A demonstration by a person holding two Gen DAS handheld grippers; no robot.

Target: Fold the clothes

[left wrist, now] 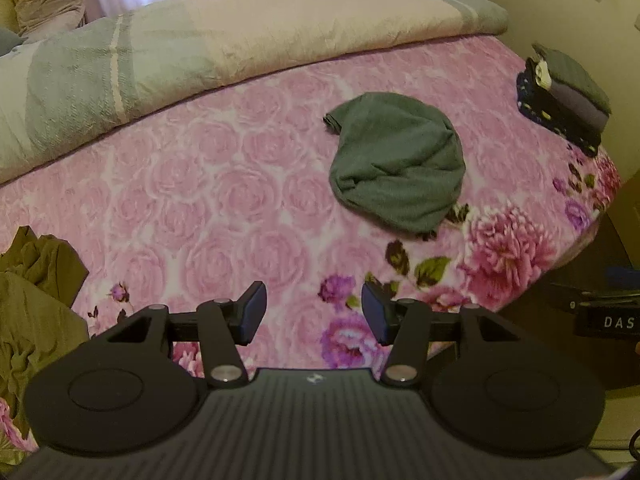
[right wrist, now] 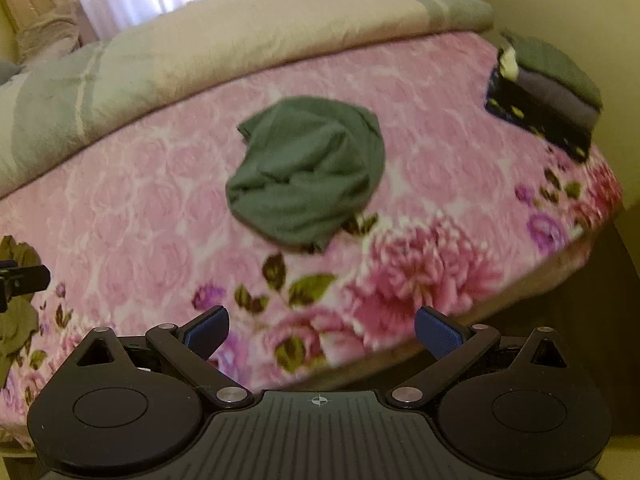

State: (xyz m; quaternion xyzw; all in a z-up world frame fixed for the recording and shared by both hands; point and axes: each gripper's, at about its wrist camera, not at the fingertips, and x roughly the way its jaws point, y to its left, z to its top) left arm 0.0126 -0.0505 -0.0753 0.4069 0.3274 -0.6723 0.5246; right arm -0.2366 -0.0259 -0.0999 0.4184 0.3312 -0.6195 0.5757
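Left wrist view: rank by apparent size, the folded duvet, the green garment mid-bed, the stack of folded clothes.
1. folded duvet, spans most of the far side of the bed.
2. green garment, crumpled mid-bed.
3. stack of folded clothes, at the far right corner; fisheye edge distortion may shrink it, but it clearly looks smallest.

Each black tool (left wrist: 314, 312) (right wrist: 322, 334) has blue-padded fingers (left wrist: 253, 310), silver screws, ribbed body.

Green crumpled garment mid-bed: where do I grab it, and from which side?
Take the green garment at its thin flat corner pointing toward the rolled duvet, coming from the pile's left. That flap lies single-layered, clear of the bunched near end. Both claws are open: left claw, right claw.
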